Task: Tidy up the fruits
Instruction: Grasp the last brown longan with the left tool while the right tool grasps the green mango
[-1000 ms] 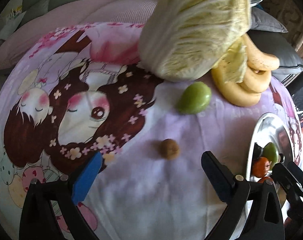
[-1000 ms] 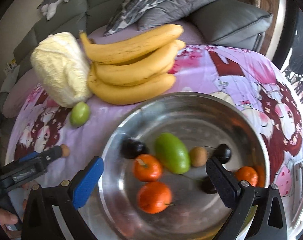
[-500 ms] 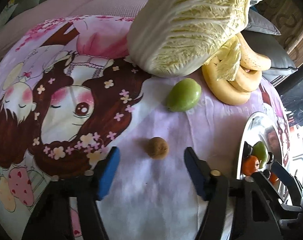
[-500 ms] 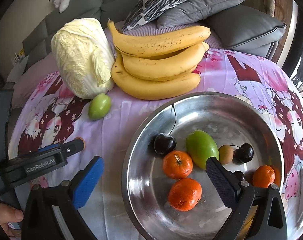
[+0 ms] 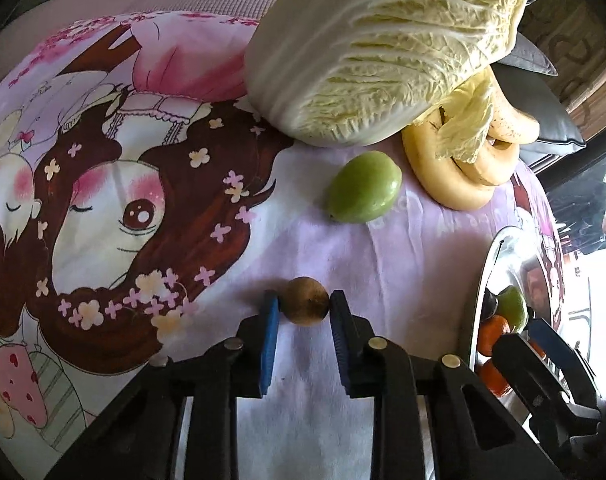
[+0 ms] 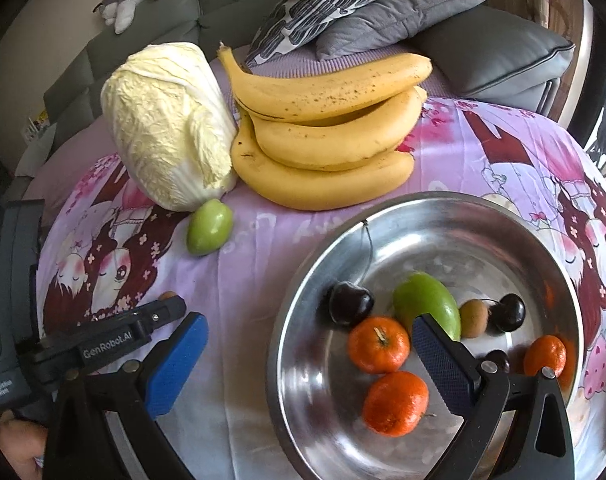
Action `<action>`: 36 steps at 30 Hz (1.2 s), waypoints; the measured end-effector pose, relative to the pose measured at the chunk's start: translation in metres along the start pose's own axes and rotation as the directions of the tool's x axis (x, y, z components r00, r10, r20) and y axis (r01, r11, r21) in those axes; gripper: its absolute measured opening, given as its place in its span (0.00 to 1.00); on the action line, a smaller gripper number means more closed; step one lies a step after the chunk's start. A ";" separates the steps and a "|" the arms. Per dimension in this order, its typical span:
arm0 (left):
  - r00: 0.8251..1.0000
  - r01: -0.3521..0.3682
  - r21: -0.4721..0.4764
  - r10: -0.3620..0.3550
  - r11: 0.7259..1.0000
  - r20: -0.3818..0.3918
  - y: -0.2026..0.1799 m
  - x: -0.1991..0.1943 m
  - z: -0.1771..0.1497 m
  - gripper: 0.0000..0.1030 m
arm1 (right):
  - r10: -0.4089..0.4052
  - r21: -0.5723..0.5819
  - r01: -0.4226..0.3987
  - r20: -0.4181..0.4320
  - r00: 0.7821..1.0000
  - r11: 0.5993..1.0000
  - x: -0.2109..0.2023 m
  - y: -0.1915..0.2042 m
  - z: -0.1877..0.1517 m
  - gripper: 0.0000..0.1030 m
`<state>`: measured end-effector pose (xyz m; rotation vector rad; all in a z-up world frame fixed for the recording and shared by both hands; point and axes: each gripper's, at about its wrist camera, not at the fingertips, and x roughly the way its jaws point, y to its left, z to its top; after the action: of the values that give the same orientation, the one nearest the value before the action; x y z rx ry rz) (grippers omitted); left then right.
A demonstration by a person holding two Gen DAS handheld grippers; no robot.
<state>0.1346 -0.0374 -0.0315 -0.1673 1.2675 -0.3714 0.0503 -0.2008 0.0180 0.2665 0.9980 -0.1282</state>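
Our left gripper [image 5: 304, 307] pinches a small brown round fruit [image 5: 305, 306] between its blue pads, resting on the purple cartoon-print cloth [image 5: 383, 256]. Our right gripper [image 6: 307, 340] hangs spread wide and empty over the near rim of the steel bowl [image 6: 483, 216], which holds tangerines [image 6: 378, 344], cherries and a green fruit.
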 end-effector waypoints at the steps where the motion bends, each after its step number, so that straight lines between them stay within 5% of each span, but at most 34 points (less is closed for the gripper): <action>1: 1.000 0.006 -0.004 -0.006 1.000 0.001 0.002 0.001 0.002 0.26 | 0.001 0.000 -0.001 0.002 1.000 1.000 0.000 0.002 0.001 1.00; 9: 1.000 0.020 -0.043 -0.020 0.999 0.015 0.018 -0.006 0.013 0.26 | 0.029 0.010 -0.029 0.043 0.999 1.000 0.001 0.019 0.021 0.97; 23: 0.997 -0.041 -0.085 0.046 0.996 0.055 0.056 -0.013 0.040 0.26 | 0.121 -0.035 -0.120 0.015 0.993 0.992 0.044 0.076 0.055 0.50; 36: 0.996 -0.054 -0.096 0.060 0.994 0.062 0.067 -0.012 0.038 0.26 | 0.110 0.019 -0.109 -0.020 0.994 0.994 0.087 0.083 0.054 0.41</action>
<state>0.1798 0.0259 -0.0307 -0.2210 1.2234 -0.2551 0.1601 -0.1352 -0.0139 0.3384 1.0011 -0.0344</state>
